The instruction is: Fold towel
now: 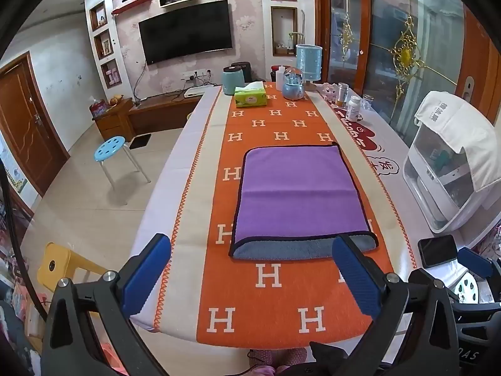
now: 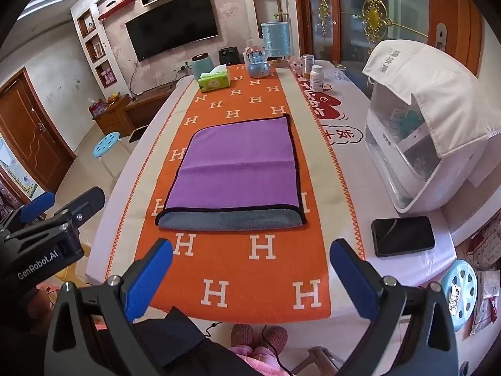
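The purple towel (image 1: 300, 194) lies flat at the centre of both frames on the orange runner (image 1: 275, 294) of the desk (image 2: 344, 163), its grey underside showing along the lower edge. The left claw (image 1: 250, 279) and right claw (image 2: 250, 282) both hover spread wide, holding nothing. The cloth looks soft, light and limp; its dark-bound lower corners seem the best hold. A phone (image 2: 403, 235) at lower right and the white appliance (image 2: 416, 131) crowd the right side; bare runner lies below the towel.
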### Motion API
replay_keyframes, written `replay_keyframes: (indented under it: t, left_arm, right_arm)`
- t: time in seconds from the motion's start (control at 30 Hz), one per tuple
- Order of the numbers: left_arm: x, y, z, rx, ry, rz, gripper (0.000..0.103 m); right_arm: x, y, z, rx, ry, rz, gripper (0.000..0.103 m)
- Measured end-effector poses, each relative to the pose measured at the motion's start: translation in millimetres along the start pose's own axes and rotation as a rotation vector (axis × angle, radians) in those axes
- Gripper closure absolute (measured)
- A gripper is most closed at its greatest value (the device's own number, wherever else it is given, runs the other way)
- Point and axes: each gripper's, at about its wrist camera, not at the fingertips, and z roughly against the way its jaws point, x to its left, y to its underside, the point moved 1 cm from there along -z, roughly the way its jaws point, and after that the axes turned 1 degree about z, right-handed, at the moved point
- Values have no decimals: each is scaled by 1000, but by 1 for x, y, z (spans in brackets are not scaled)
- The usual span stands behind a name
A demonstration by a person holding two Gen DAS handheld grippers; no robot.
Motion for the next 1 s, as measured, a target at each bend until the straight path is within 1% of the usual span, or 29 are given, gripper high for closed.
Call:
replay_keyframes:
  t: [0.43, 0.6, 1.0]
  left_arm:
    - [0, 0, 0, 1, -7, -1, 1]
    - [3, 0, -5, 0, 10, 5, 1]
    - [0, -3, 0, 5, 26, 18, 1]
  right_arm:
    - [3, -1, -3, 3, 1, 2, 2]
    - [3, -1, -3, 4, -1, 4, 2]
    - [2, -1, -7, 14, -1, -4, 2]
